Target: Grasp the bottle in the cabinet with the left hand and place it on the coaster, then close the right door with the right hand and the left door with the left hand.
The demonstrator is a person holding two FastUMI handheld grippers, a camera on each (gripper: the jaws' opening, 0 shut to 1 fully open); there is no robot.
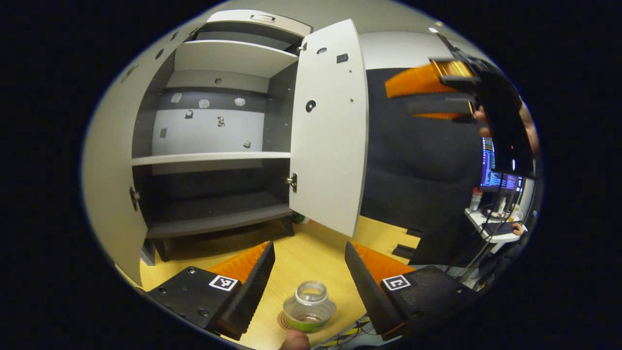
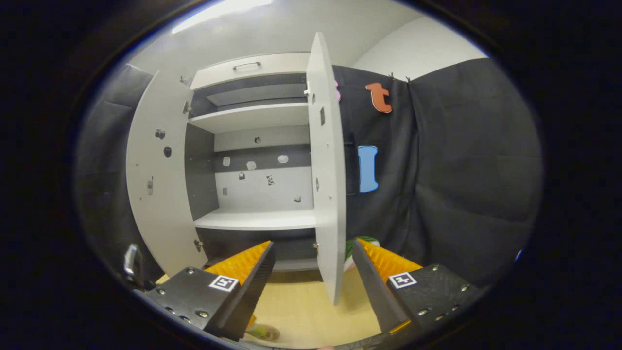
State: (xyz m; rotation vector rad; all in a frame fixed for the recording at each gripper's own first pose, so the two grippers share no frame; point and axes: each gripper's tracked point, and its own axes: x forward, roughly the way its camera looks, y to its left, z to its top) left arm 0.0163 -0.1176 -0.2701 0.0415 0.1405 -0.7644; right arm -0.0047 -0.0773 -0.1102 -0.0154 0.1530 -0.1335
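The bottle point(image 1: 309, 306) stands upright on the coaster point(image 1: 286, 322) on the wooden surface point(image 1: 311, 253), its open neck toward the camera, between the left gripper point(image 1: 309, 272)'s fingers but touching neither. Those fingers are spread wide, so the placing looks done and the doors come next.

Both cabinet point(image 1: 214, 146) doors stand open. The right door point(image 2: 328, 194) is seen nearly edge-on in the right gripper view, its lower edge hanging between the right gripper point(image 2: 313, 277)'s parted fingers, farther off. To close it well, I would bring one finger flat against the door's outer face near the free edge, well away from the hinges, and push in a steady arc.

In the left gripper view the right gripper is raised high at the right, held in a hand point(image 1: 486, 124), pointing toward the door. The left gripper hovers low over the bottle, aimed at the cabinet's lower shelf point(image 1: 218, 214).
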